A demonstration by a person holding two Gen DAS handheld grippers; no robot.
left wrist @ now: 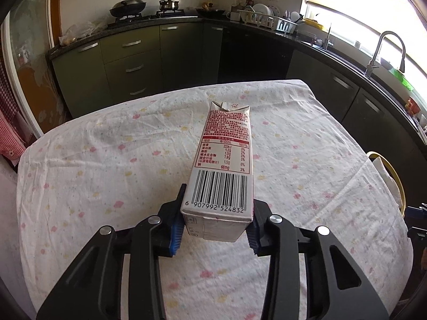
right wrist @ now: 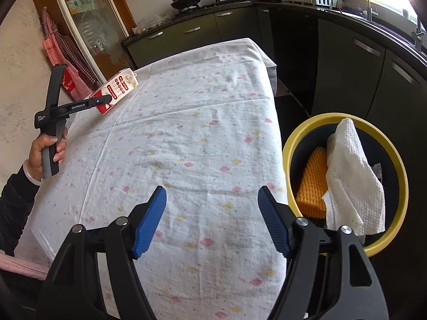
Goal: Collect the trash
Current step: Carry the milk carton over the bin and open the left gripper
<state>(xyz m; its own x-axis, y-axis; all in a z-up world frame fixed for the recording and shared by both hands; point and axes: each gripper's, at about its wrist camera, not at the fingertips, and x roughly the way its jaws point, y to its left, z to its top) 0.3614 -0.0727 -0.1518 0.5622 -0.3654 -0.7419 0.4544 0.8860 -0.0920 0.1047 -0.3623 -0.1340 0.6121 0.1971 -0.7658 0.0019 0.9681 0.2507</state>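
One drink carton point(left wrist: 222, 165) sits clamped in the left gripper point(left wrist: 216, 229), its barcode end wedged between the two blue pads point(left wrist: 176, 233) and its folded top pointing away toward the far edge of the table point(left wrist: 80, 160). The pads press on the carton's two long sides, one on each, so the jaws stand only as far apart as the carton is wide. From the right wrist view the same carton point(right wrist: 117, 92) appears lifted clear of the flowered cloth, above the table's left edge, with a hand point(right wrist: 44, 154) wrapped around the gripper's handle.

The right gripper point(right wrist: 212, 221) hangs over the near part of the table with its jaws spread wide and nothing between its blue pads point(right wrist: 149, 221); only the cloth shows in the gap.

Just off the table's right edge stands a yellow-rimmed bin point(right wrist: 400, 176). Inside it lies an orange ridged sponge point(right wrist: 313, 184), and a white paper towel point(right wrist: 352, 176) is draped partly over the sponge and up toward the rim. The bin point(left wrist: 392, 176) also peeks in at the table's right side in the left wrist view.
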